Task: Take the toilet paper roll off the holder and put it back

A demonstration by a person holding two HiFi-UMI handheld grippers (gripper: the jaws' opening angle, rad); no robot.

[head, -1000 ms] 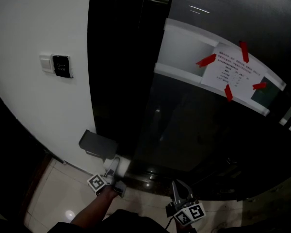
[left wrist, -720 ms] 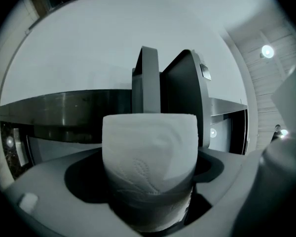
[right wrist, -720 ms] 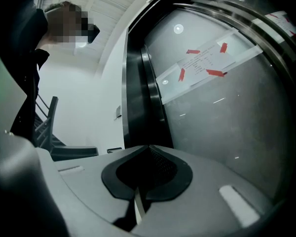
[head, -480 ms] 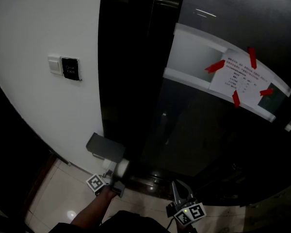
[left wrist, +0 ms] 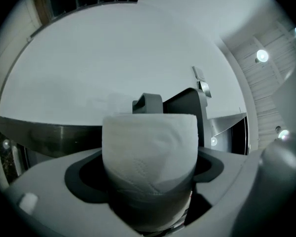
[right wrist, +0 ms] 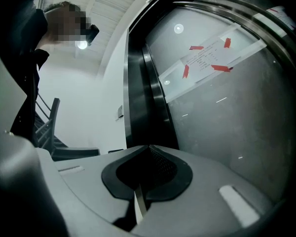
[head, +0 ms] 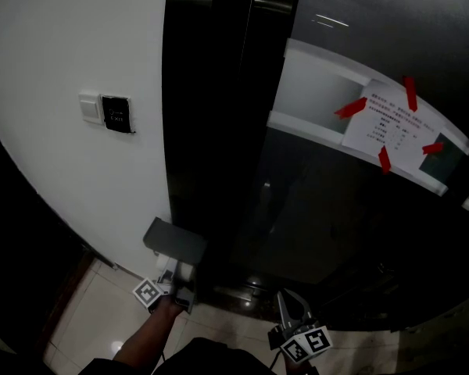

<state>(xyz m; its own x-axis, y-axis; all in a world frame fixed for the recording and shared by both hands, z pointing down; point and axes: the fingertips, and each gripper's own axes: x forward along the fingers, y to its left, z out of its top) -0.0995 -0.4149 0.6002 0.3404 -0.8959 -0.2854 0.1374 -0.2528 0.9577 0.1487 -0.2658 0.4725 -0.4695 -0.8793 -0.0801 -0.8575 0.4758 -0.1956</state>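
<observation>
A: White wall (head: 62,170) to the left, dark glass panel (head: 336,233) to the right, pale tile floor (head: 86,319) underneath. Whereabouts of the toilet paper roll (left wrist: 149,142)?

B: Clamped in the left gripper (left wrist: 149,167), jaws spread wide and pressing on both curved flanks. Off the holder (head: 174,241), so not yet put back.

A: And the holder itself?

B: Mounted low at the wall's right edge, hard against the dark panel. Seen along the left gripper: just beyond the roll, peeking over its top and leaning off to the right. Very near; touching or not, cannot tell.

A: Long axis of the roll?

B: Standing upright between the jaws in that view, flat end uppermost, curved side facing the camera. Cannot make out where the roll seats on the holder, only a dark cover (left wrist: 185,110) and a grey bracket (left wrist: 148,101) behind the roll.

A: Crux of the coming move, then?

B: Probably turning that axis to suit the holder before sliding on; likely calls for a tilt and a short push forward and rightward. Otherwise, some risk of snagging on the cover.

A: Nearer hand?

B: Left, plainly, sitting just under the holder in the head view. As for the right gripper (right wrist: 147,157): well apart, low by the panel's bottom edge, jaws pressed together on nothing, aimed along the glass.
</observation>
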